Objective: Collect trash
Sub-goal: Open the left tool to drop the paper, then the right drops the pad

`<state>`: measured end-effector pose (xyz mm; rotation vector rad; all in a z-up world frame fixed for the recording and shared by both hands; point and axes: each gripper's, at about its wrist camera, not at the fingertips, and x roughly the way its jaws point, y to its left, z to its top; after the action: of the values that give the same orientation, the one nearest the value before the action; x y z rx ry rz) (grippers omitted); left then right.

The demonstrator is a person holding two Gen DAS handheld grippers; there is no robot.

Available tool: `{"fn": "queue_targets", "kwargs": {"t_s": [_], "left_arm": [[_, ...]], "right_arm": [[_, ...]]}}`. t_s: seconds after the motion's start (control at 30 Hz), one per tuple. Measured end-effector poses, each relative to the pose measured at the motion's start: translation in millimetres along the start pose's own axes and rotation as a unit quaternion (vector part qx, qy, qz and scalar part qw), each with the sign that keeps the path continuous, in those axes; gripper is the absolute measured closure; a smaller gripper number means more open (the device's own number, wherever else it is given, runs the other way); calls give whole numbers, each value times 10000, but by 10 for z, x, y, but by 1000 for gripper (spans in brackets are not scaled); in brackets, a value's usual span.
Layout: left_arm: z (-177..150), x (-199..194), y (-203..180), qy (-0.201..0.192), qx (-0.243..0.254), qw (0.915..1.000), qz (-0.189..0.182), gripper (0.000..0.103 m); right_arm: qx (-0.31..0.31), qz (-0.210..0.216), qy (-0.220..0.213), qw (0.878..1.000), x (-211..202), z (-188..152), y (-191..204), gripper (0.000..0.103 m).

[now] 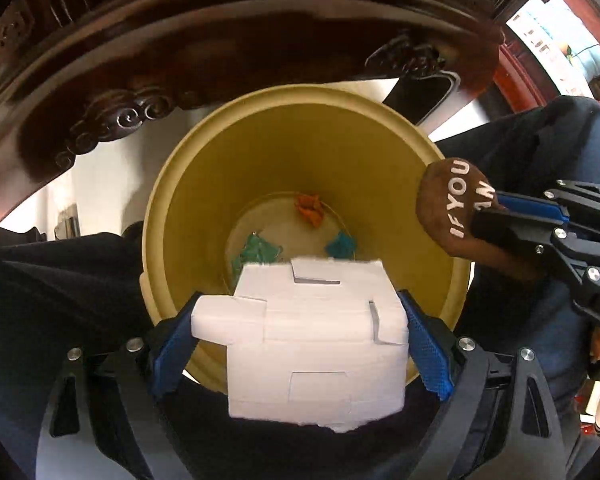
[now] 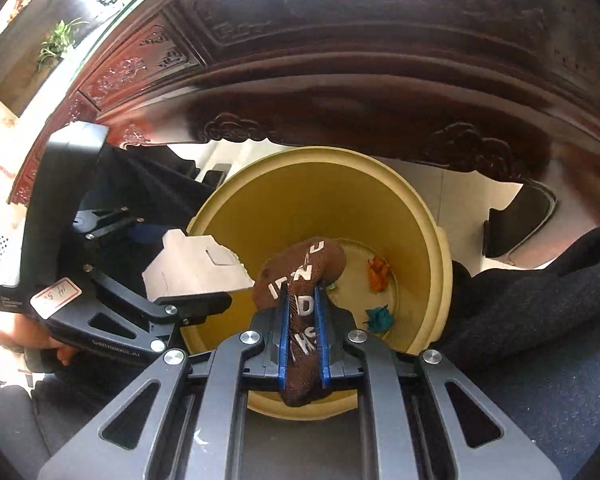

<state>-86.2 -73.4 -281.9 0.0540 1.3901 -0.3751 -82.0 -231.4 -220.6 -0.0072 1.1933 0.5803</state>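
between left hand-held gripper [image 1: 300,336] fingers, white box [image 1: 312,344] over bin [image 1: 172,216]

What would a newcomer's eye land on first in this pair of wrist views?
Most likely the yellow bin in the centre of both views, with orange, green and blue crumpled scraps on its bottom. Next, the white box clamped in the left gripper over the bin's near rim, and the brown sock with white lettering pinched in the right gripper above the opening. Dark carved wooden furniture arches behind.
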Motion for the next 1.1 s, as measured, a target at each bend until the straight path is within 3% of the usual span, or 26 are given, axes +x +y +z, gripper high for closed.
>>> {"fn": "queue_targets", "kwargs": {"t_s": [0.17, 0.67, 0.77, 0.83, 1.1], "left_arm": [[14, 13, 18, 59, 25, 10000, 13, 4], [33, -49, 91, 80, 2, 9997, 216, 4], [25, -55, 89, 75, 21, 9997, 246, 4], [23, -62, 83, 60, 22, 9997, 250, 4], [10, -78, 114, 54, -21, 9996, 287, 4]], "right_arm": [[-13, 34, 88, 10000, 73, 25, -18, 91], [-68, 117, 116, 9998, 88, 31, -2, 91], [-17, 161, 148, 9998, 97, 44, -8, 84], [-31, 152, 123, 9998, 90, 54, 9, 62], [-51, 113, 115, 9999, 81, 50, 24, 60]]}}
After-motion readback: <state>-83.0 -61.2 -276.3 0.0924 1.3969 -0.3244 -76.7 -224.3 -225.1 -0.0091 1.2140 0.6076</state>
